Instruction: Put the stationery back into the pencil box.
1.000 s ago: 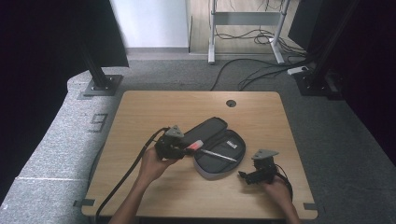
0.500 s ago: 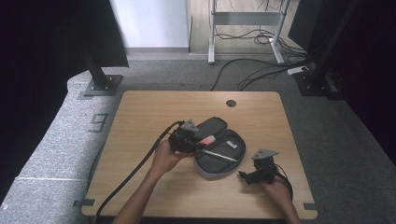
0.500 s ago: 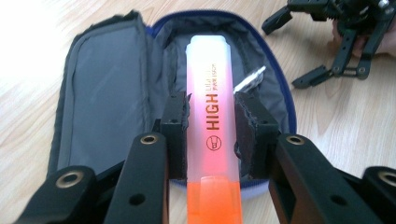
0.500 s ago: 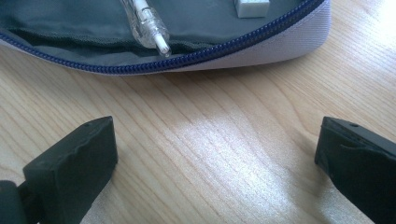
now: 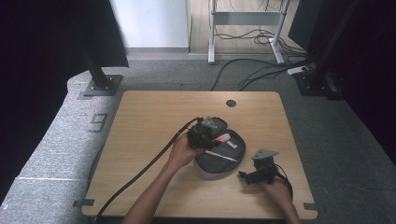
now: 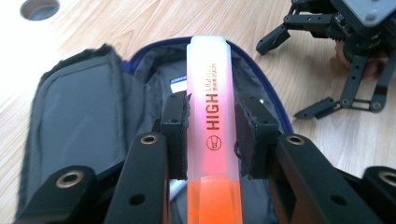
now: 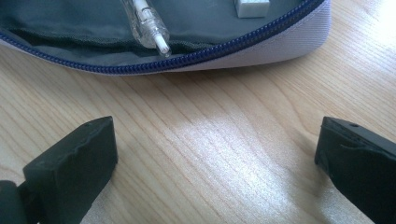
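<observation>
A grey pencil case (image 5: 219, 156) lies unzipped and spread open on the wooden table (image 5: 140, 121). My left gripper (image 5: 211, 135) hovers over it, shut on a pink-and-orange highlighter (image 6: 211, 121) that points out over the case's inner lining (image 6: 84, 116). A clear pen (image 7: 147, 25) and a white eraser (image 7: 252, 7) lie inside the case (image 7: 280, 44). My right gripper (image 5: 247, 176) rests open on the bare wood just right of the case, nothing between its fingers. It also appears across the table in the left gripper view as the right gripper (image 6: 322, 70).
A round cable hole (image 5: 230, 103) sits near the table's far edge. The left gripper's black cable (image 5: 140, 172) trails over the front left of the table. Dark carpet, a desk frame and loose cables lie beyond the far edge.
My left gripper has carried the highlighter rightward from beside the case's left end to above its open interior. The right gripper has stayed put.
</observation>
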A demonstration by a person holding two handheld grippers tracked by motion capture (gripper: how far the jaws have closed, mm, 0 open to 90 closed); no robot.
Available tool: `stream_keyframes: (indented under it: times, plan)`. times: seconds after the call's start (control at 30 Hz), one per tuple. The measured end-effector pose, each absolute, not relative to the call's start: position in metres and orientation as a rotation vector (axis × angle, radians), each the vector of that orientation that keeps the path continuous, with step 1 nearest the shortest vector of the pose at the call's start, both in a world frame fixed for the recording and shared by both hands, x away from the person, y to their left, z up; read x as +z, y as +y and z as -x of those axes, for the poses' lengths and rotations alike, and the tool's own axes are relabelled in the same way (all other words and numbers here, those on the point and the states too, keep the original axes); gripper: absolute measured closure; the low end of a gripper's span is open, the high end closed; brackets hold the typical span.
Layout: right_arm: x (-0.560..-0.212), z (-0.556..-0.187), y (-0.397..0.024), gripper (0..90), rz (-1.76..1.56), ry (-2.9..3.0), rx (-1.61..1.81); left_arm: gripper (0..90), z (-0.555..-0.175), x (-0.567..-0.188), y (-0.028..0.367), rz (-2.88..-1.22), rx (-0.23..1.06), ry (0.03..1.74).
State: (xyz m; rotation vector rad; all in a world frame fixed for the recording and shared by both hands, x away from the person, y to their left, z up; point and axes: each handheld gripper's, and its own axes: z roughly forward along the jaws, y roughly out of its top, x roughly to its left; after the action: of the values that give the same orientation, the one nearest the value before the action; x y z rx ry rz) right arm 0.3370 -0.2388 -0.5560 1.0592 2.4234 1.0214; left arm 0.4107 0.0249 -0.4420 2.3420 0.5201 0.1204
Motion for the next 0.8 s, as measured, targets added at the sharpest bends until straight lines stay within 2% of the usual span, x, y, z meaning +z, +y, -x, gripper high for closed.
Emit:
stream_keyframes:
  times: [0.8]
  plan:
    - [-0.556, -0.337, -0.239, 0.0, -1.062, 2.425, 1.023, 66.0, -0.426, -0.494, -0.009, -2.420, 0.140, 0.542]
